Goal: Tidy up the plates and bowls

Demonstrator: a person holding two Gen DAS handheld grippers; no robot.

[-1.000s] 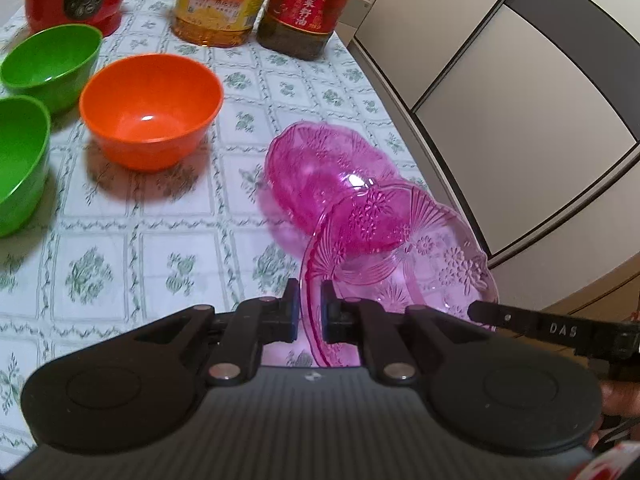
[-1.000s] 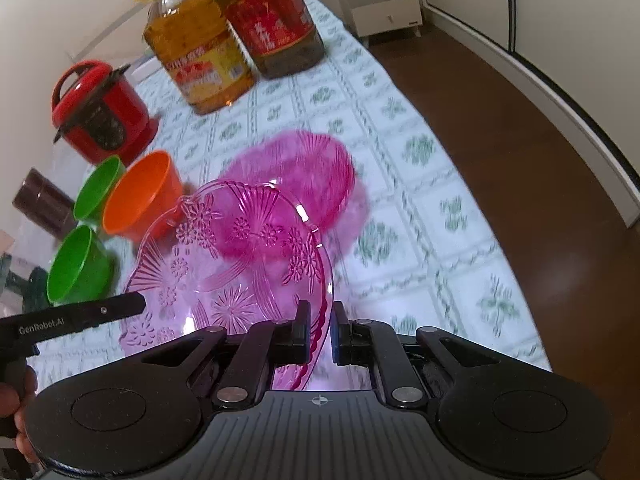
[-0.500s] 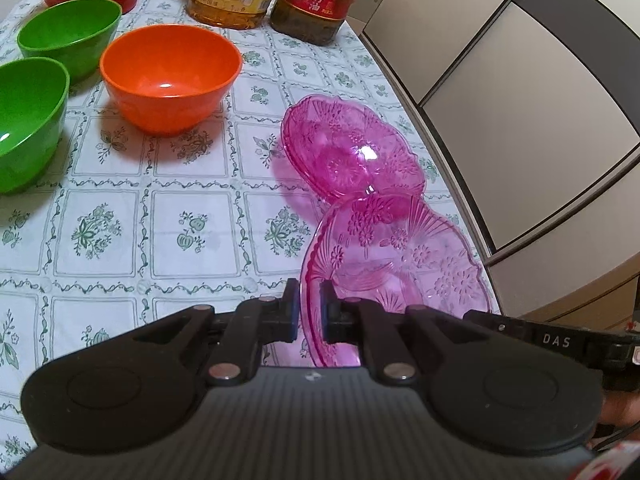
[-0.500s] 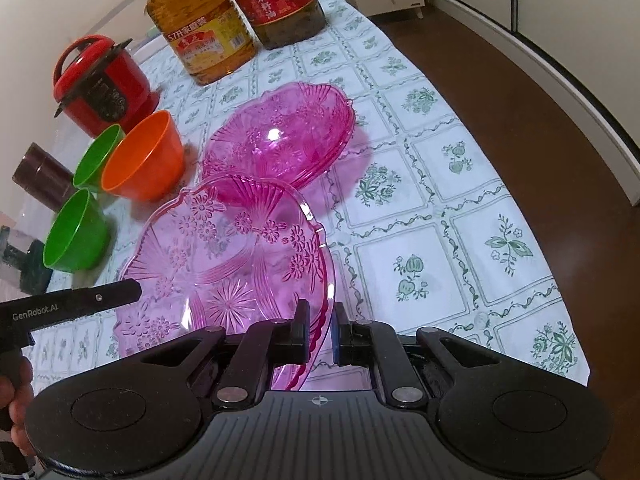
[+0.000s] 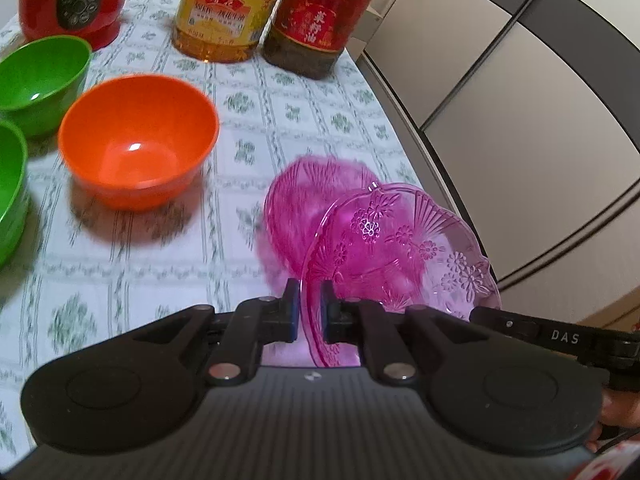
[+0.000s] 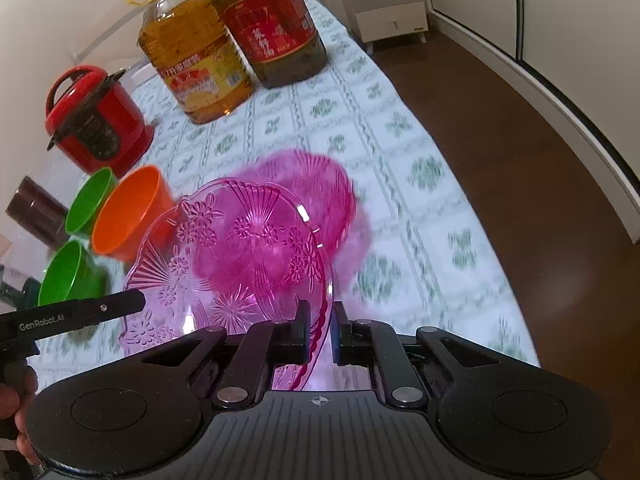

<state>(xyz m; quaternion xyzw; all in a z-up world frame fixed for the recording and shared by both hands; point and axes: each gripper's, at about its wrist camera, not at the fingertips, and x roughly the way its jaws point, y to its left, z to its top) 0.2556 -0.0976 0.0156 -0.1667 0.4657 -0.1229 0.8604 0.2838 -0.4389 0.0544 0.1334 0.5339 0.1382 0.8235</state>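
Both grippers are holding one pink plate over the table's right edge.

The left gripper [image 5: 308, 306] and right gripper [image 6: 321, 328] are each pinching the raised pink plate [image 5: 404, 240] rim, narrow-jawed, above a second pink plate [image 6: 320, 184] lying near the table [image 6: 400, 184] edge; one orange bowl [image 5: 136, 140] and two green bowls [image 5: 38, 80] are sitting leftward, bare cloth between.

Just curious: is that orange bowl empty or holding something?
Empty: the orange bowl sits upright on the tablecloth, and its bare inside shows only a glint of light.
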